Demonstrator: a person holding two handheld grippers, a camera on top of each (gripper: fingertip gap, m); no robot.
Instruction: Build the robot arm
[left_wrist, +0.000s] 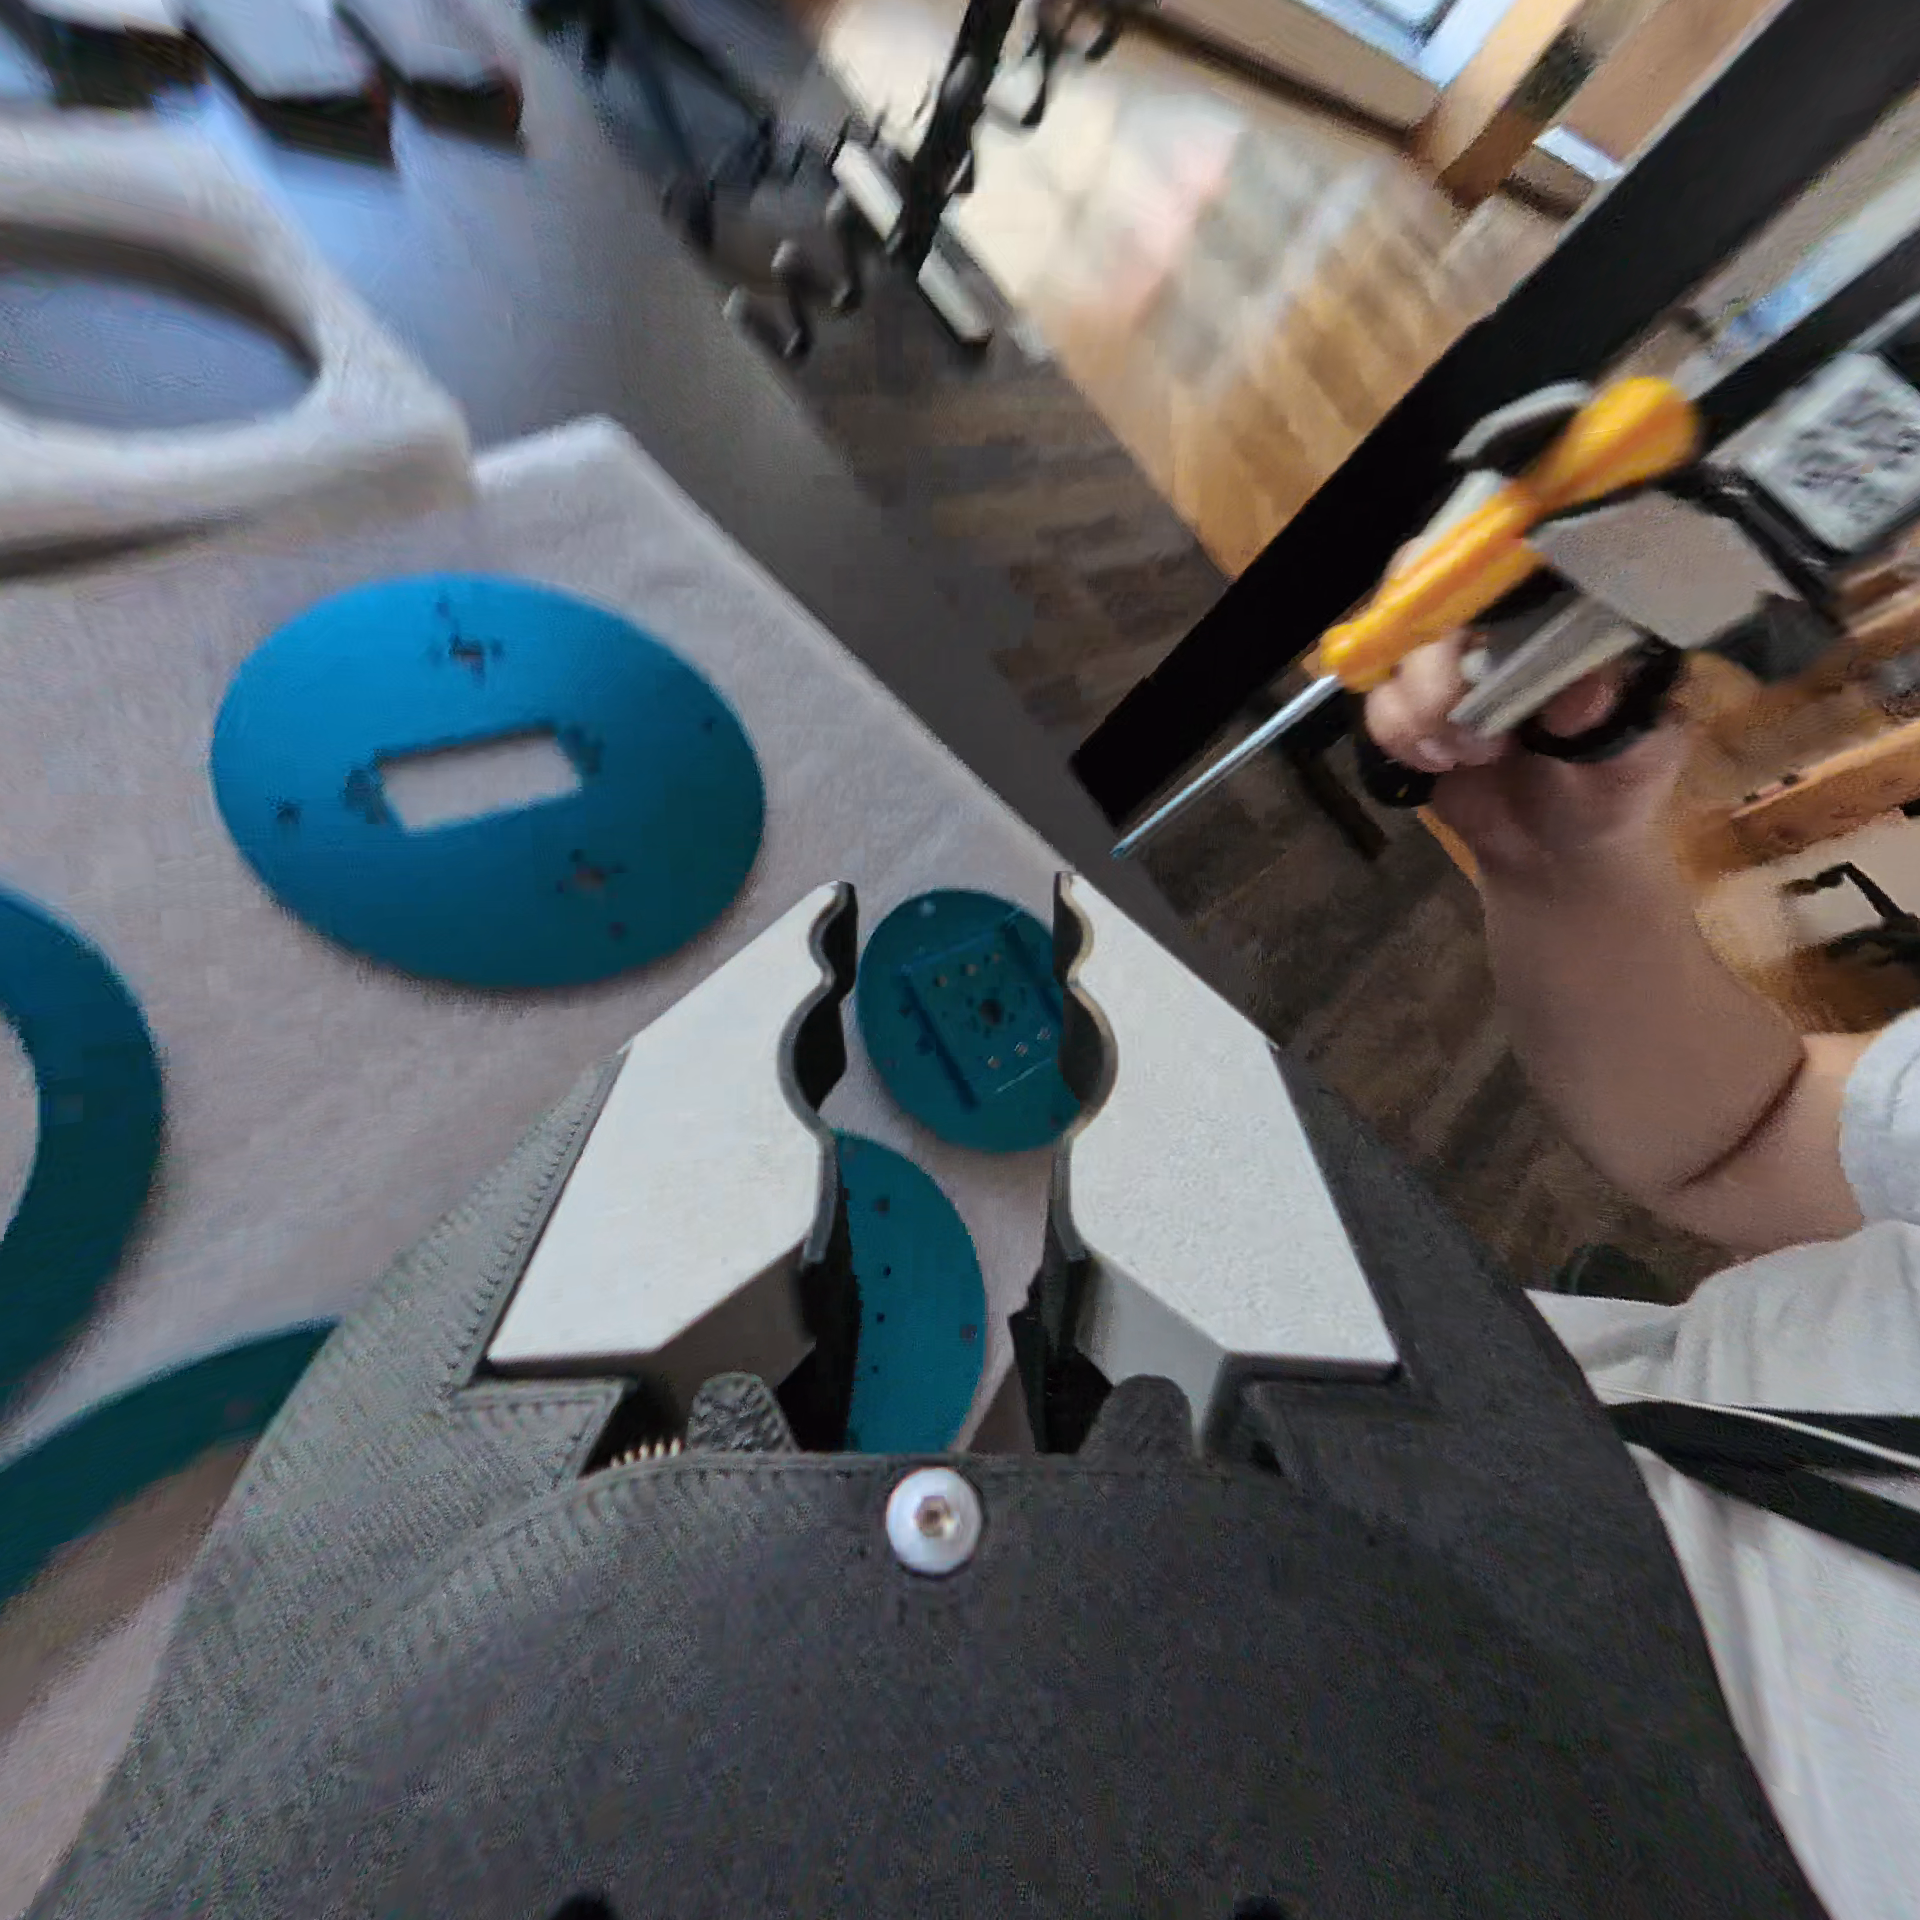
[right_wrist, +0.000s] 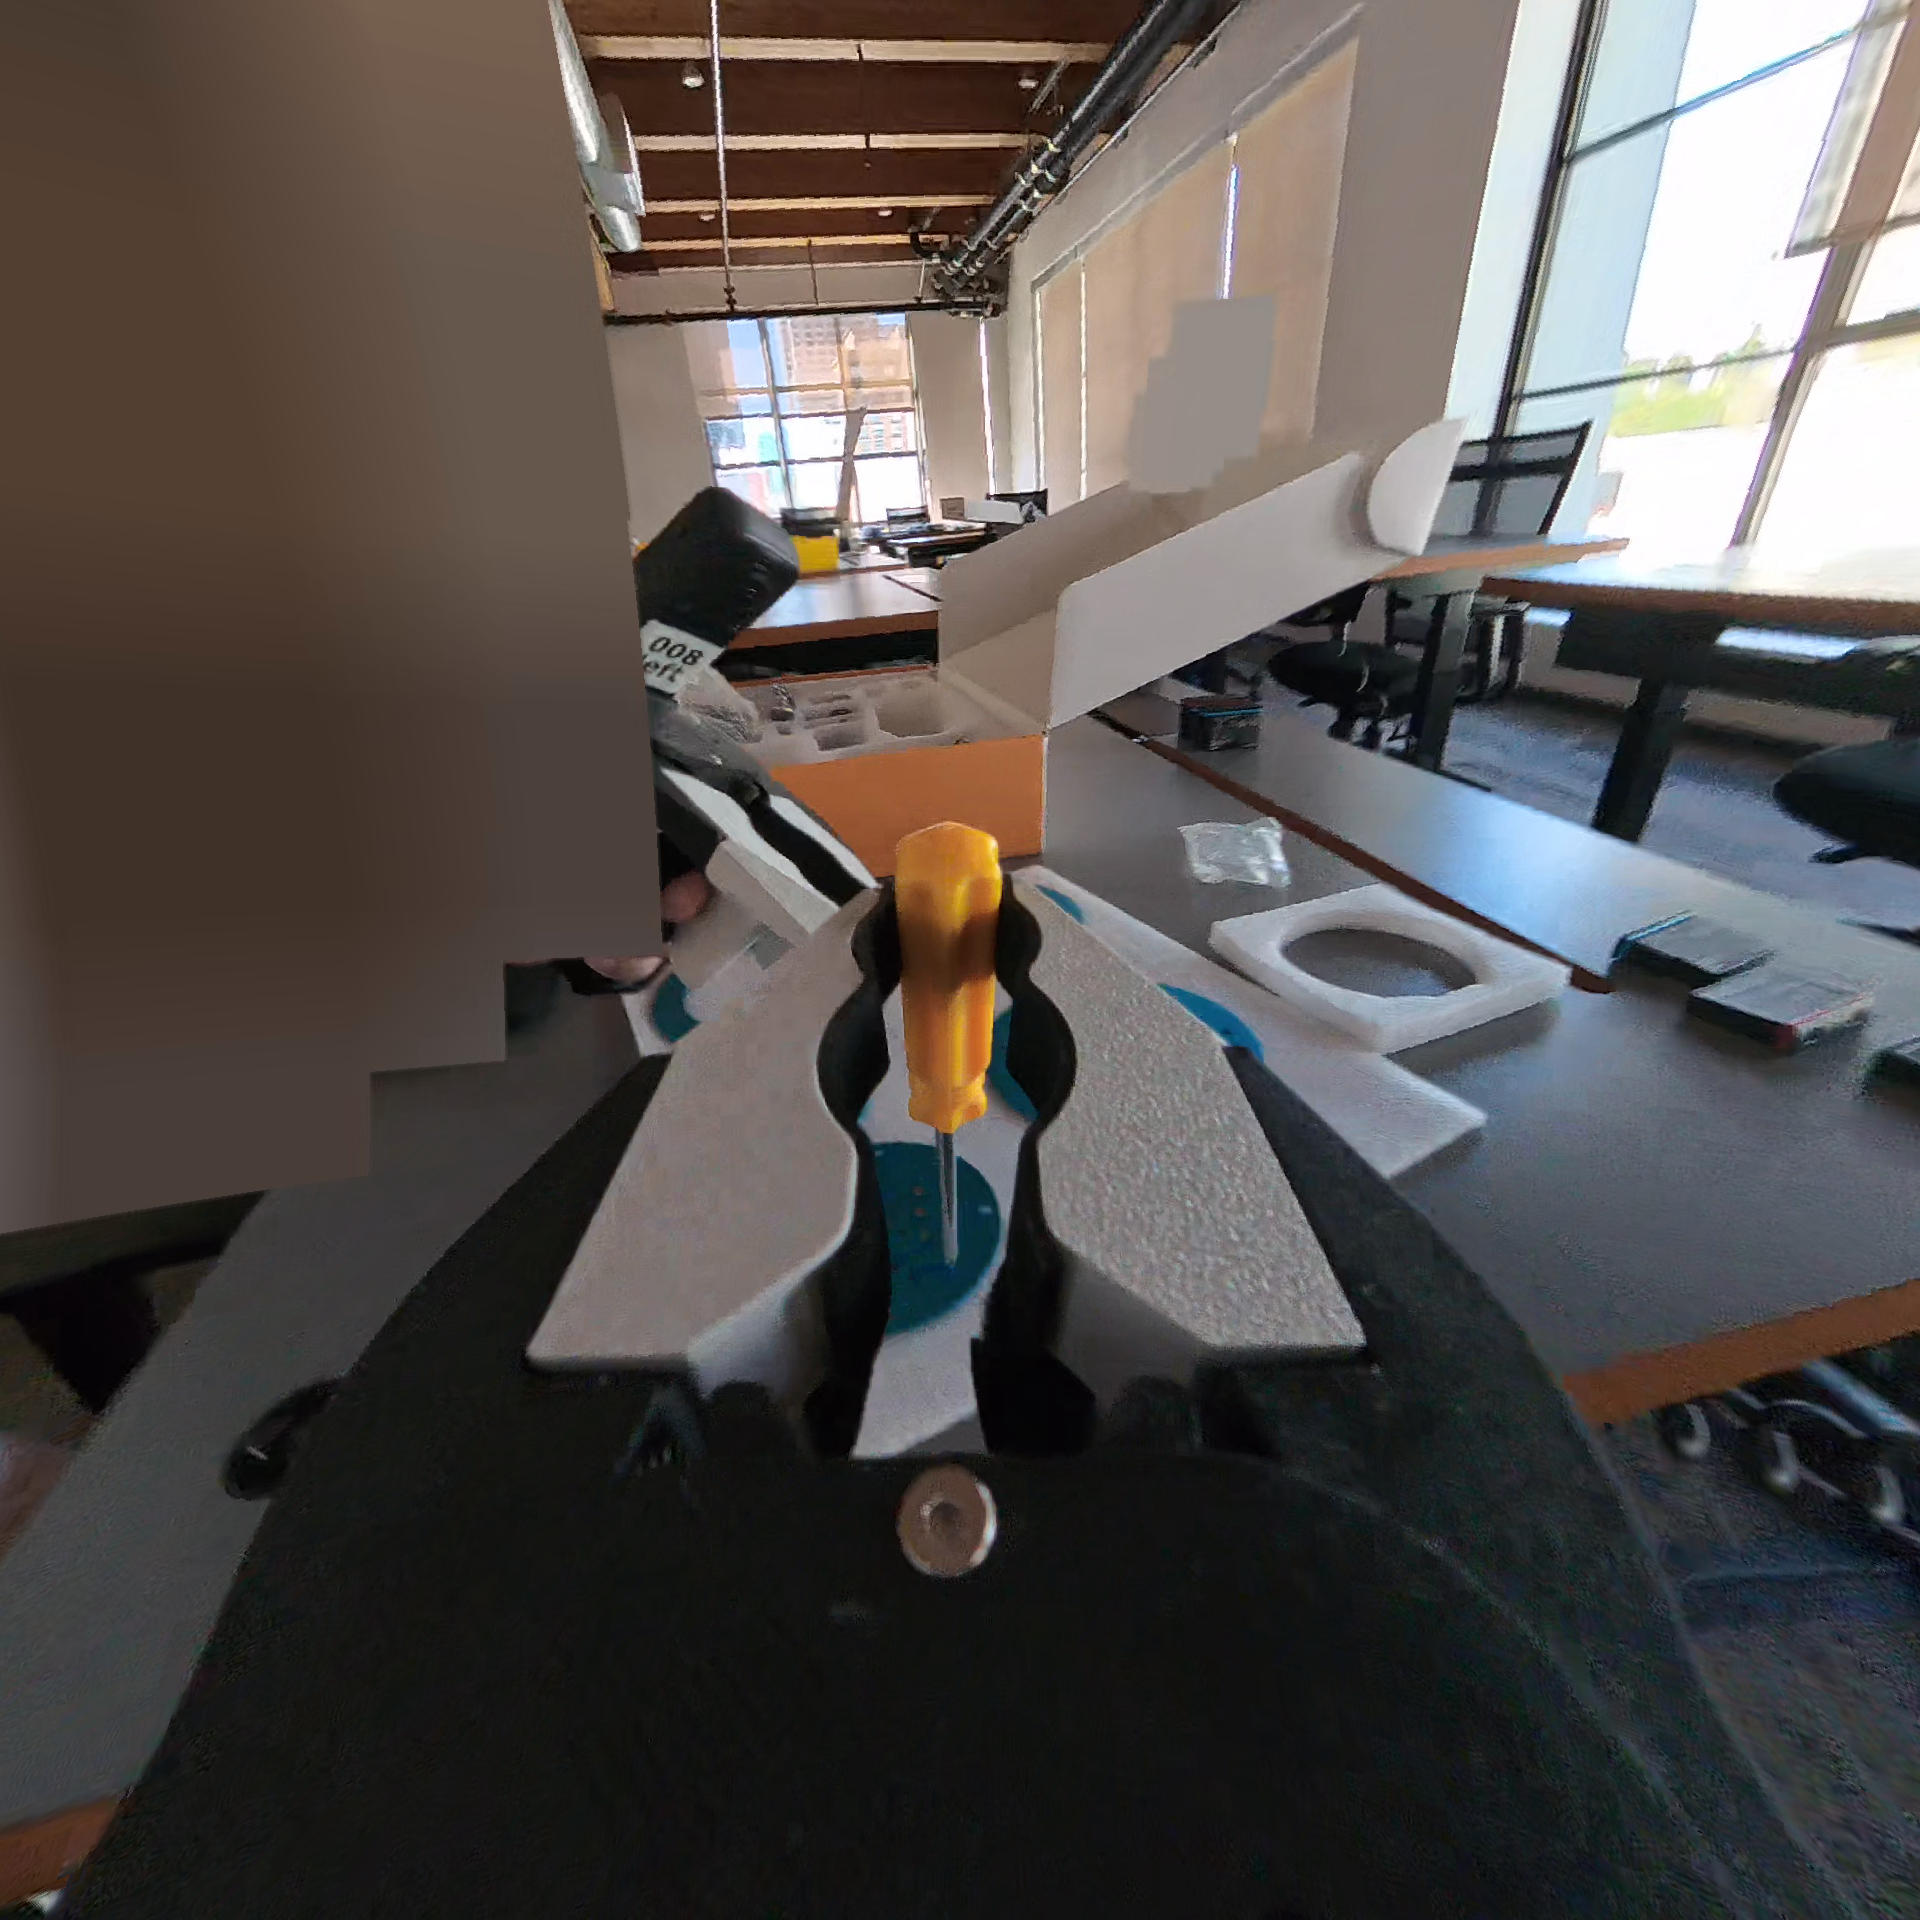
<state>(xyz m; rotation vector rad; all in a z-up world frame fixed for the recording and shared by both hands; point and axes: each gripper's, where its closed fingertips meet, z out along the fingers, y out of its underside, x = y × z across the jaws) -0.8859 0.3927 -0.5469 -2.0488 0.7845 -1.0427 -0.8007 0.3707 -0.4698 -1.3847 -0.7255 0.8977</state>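
My right claw (right_wrist: 940, 1023) is clamped on the orange handle of a screwdriver (right_wrist: 948, 971), shaft pointing down, so the tip hangs above a small teal disc (right_wrist: 930, 1242) lying on the white foam sheet (right_wrist: 1382, 1117). Gripping it by the handle keeps the blade free. My left claw (left_wrist: 954, 997) is parted and holds nothing; it hovers low over another small teal disc (left_wrist: 961, 1023) (the one with a square raised pad), framing it between the fingers. A larger teal plate (left_wrist: 488, 779) with a rectangular slot lies flat beside it, laid out with the other parts on the foam atop the counter (right_wrist: 1662, 1122).
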